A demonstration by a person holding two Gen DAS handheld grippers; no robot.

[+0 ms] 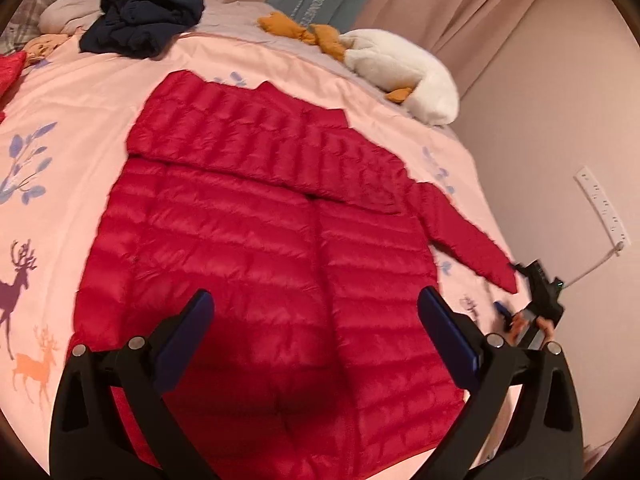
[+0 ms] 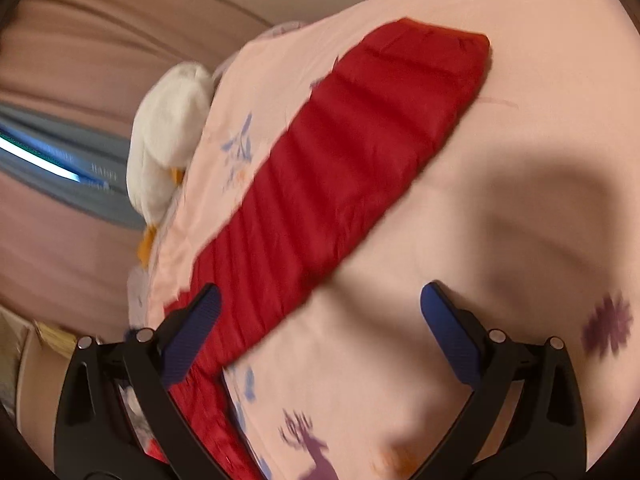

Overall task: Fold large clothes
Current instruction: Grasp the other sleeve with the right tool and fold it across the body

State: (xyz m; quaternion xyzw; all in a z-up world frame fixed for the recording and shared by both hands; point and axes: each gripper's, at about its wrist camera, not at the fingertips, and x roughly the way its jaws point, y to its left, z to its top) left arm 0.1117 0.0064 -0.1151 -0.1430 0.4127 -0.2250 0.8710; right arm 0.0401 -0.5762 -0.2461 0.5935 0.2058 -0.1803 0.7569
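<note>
A red quilted down jacket (image 1: 256,240) lies flat on the pink bed cover (image 1: 80,100). One sleeve is folded across its upper part; the other sleeve (image 1: 464,236) stretches out to the right. My left gripper (image 1: 316,316) is open and empty, hovering above the jacket's lower half. My right gripper (image 1: 516,292) shows at the cuff of the outstretched sleeve in the left wrist view. In the right wrist view the right gripper (image 2: 320,308) is open and empty, just above that sleeve (image 2: 340,168), with its left finger (image 2: 196,320) over the red fabric.
A dark navy garment (image 1: 140,20) lies crumpled at the far side of the bed. A white plush duck (image 1: 404,72) with orange feet lies at the far right edge, by the curtain. A white power strip (image 1: 604,208) hangs on the wall at the right.
</note>
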